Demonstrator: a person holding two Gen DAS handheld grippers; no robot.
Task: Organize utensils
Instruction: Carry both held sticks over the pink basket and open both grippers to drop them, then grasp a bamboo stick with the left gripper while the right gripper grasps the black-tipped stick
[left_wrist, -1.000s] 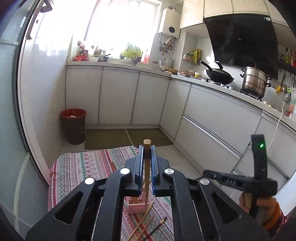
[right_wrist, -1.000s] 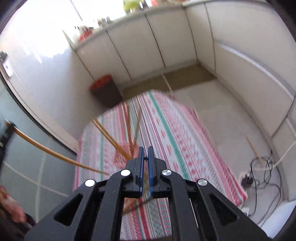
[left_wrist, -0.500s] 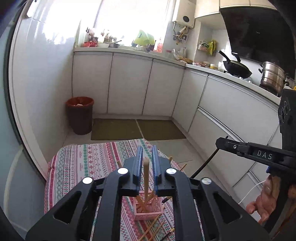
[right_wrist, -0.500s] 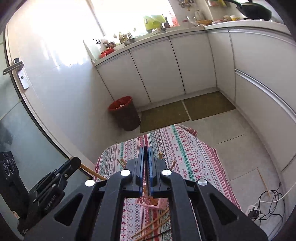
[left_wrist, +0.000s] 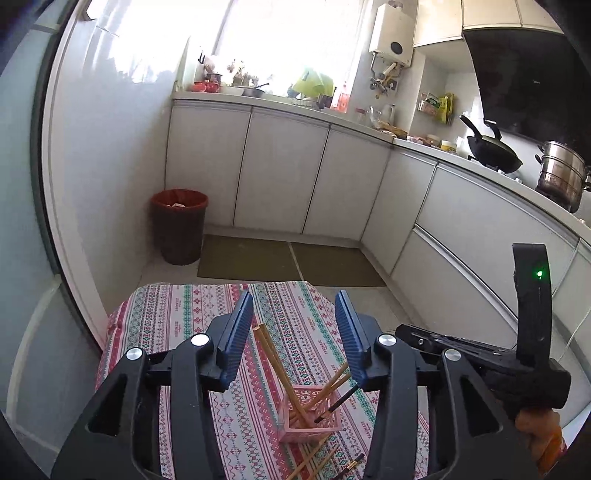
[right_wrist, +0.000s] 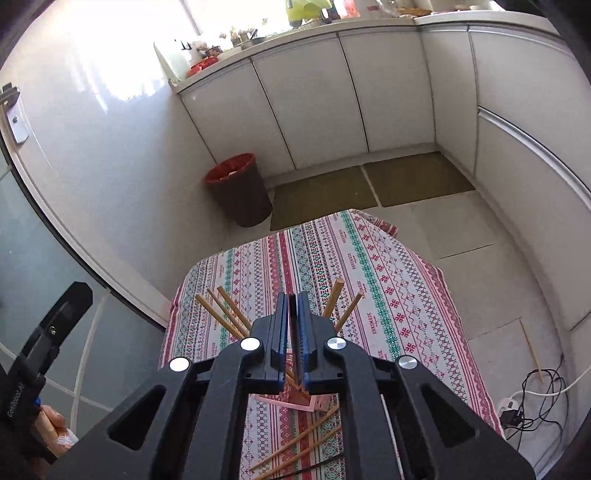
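Note:
A pink lattice holder (left_wrist: 309, 417) stands on the patterned tablecloth (left_wrist: 177, 317) and holds several wooden chopsticks (left_wrist: 271, 356) and a black one (left_wrist: 336, 402). My left gripper (left_wrist: 295, 328) is open and empty above the holder. My right gripper (right_wrist: 293, 314) is shut on a thin dark chopstick (right_wrist: 293, 308) held above the holder (right_wrist: 295, 400), whose wooden chopsticks (right_wrist: 229, 308) fan out on both sides. More loose chopsticks (right_wrist: 299, 443) lie on the cloth in front of the holder, also in the left wrist view (left_wrist: 314, 461).
A red-rimmed bin (left_wrist: 179, 225) stands on the floor by the white cabinets (left_wrist: 280, 173). Floor mats (left_wrist: 288, 260) lie beyond the table. A stray chopstick (right_wrist: 532, 345) and cables (right_wrist: 532, 398) lie on the floor at the right.
My left gripper has opened and let go of the wooden chopstick, which now stands in the holder. My right gripper has stayed shut on the dark chopstick and tilted over the holder.

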